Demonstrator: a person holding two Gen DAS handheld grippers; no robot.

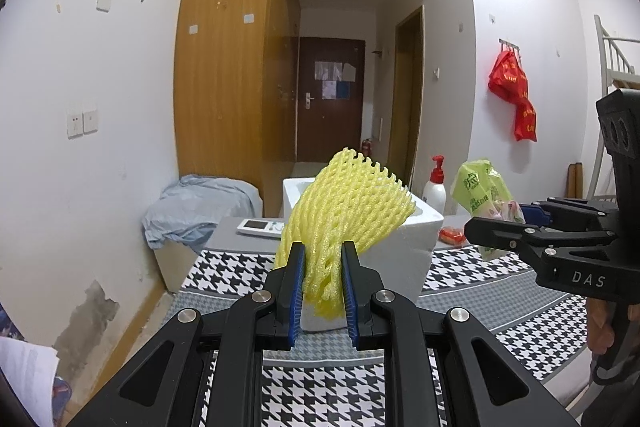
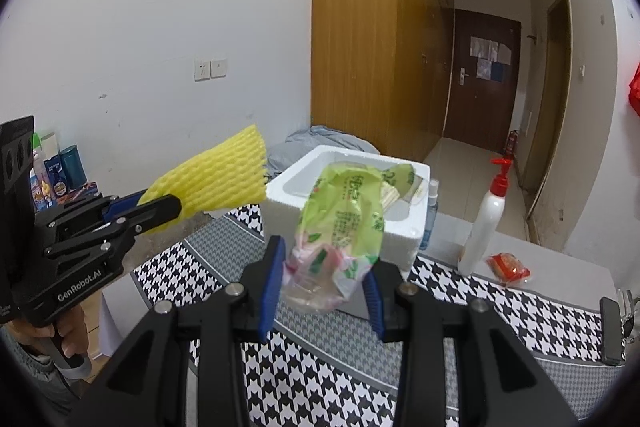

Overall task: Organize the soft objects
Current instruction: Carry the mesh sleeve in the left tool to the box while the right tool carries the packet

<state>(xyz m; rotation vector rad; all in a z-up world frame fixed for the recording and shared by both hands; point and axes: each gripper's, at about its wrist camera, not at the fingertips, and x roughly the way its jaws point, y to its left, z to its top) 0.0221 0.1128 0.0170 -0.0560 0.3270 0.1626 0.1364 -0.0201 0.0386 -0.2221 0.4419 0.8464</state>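
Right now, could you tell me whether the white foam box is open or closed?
Open. The white foam box has no lid on it, and the right wrist view looks straight into its hollow over the rim.

"DAS", "GenRobot.AI" on gripper point(image 2: 164, 211) bodies

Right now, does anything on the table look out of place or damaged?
Nothing looks damaged or spilled. One small red packet lies loose on the table beside the white pump bottle, outside the white foam box. It could be a stray item, though I cannot tell what it is.
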